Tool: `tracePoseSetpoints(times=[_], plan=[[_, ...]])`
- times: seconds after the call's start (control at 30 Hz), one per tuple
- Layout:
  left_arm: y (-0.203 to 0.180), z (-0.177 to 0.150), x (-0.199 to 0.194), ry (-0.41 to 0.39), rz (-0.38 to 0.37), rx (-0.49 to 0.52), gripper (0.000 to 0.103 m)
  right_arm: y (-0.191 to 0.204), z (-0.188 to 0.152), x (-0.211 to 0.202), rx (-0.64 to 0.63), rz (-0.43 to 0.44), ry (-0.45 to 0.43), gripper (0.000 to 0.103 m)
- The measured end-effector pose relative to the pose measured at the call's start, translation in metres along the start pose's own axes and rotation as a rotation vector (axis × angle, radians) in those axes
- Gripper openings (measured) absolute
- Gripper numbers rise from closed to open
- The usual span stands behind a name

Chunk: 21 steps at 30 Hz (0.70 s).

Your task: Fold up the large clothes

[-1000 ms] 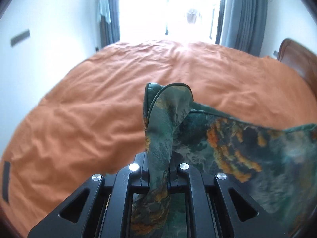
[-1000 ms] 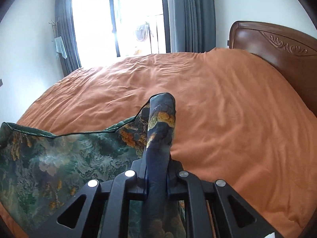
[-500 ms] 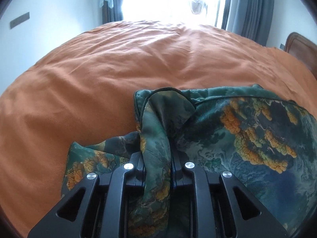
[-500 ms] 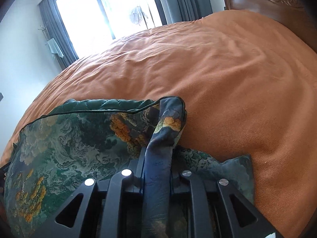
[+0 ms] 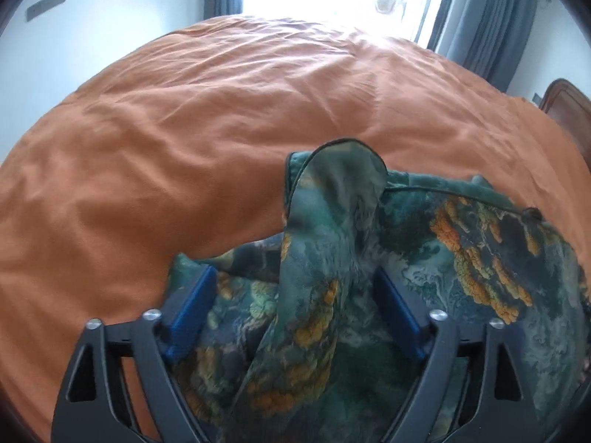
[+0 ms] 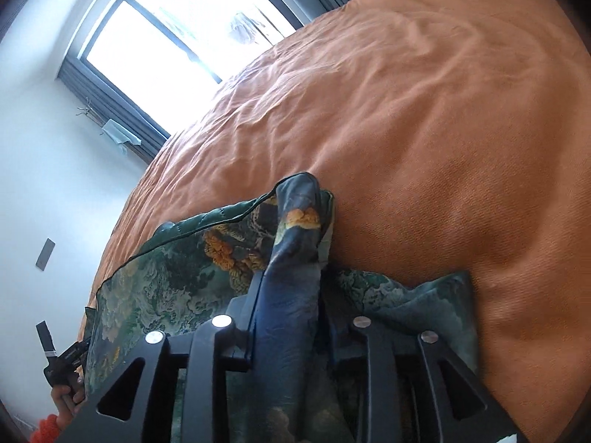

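Observation:
A dark green garment with orange and grey print lies on the orange bed cover. In the left wrist view my left gripper is open, its blue pads spread wide, and a fold of the garment stands loose between them. In the right wrist view the garment spreads to the left, and my right gripper has its jaws partly parted, with a bunched corner of the cloth still standing between them. The left gripper shows at the far left edge there.
The bed cover fills most of both views. A window with grey curtains is beyond the bed, a wooden headboard at the right. White wall lies to the left.
Both grippers lowered the garment's top edge onto the bed. The left gripper has opened and let go of the cloth. The right gripper has rolled sideways and its jaws have begun to part.

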State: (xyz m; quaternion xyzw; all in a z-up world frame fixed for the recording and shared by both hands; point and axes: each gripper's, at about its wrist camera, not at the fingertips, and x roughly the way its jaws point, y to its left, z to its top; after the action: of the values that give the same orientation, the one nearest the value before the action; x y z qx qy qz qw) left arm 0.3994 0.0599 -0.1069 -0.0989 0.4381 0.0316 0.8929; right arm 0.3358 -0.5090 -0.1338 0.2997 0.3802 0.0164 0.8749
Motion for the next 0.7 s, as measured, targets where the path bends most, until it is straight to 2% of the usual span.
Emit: tracePoseSetpoints(times=[0.03,0.1,0.13,0.27,0.37,0.43,0.47,0.53,0.63,0.7], plan=[[0.006,-0.002,-0.013,-0.006,-0.016,-0.017,0.096,0.007,0.002,-0.016,-0.021,-0.035,-0.025,0.048],[0.013,-0.011,-0.036,-0.011,-0.058,-0.014,0.098,0.021,-0.001,-0.046,-0.084,-0.093,-0.070,0.051],[0.015,-0.019,-0.048,-0.013,-0.066,0.004,0.098,0.028,-0.005,-0.061,-0.117,-0.092,-0.081,0.051],[0.009,-0.064,-0.082,-0.041,-0.065,0.122,0.100,0.054,-0.044,-0.114,-0.243,-0.004,-0.106,0.051],[0.006,-0.097,-0.086,-0.016,-0.037,0.171,0.100,0.053,-0.091,-0.139,-0.228,0.117,-0.068,0.051],[0.006,-0.114,-0.083,0.007,-0.042,0.175,0.100,0.049,-0.118,-0.136,-0.211,0.149,-0.025,0.051],[0.008,-0.123,-0.081,0.016,-0.044,0.162,0.100,0.047,-0.130,-0.132,-0.227,0.105,-0.014,0.051],[0.010,-0.132,-0.082,-0.003,-0.032,0.144,0.103,0.041,-0.147,-0.131,-0.253,-0.048,-0.071,0.051],[0.018,-0.142,-0.077,0.000,-0.058,0.074,0.103,0.042,-0.166,-0.142,-0.239,-0.091,-0.159,0.052],[0.031,-0.149,-0.071,0.027,-0.127,-0.057,0.103,0.045,-0.182,-0.148,-0.238,-0.104,-0.199,0.053]])
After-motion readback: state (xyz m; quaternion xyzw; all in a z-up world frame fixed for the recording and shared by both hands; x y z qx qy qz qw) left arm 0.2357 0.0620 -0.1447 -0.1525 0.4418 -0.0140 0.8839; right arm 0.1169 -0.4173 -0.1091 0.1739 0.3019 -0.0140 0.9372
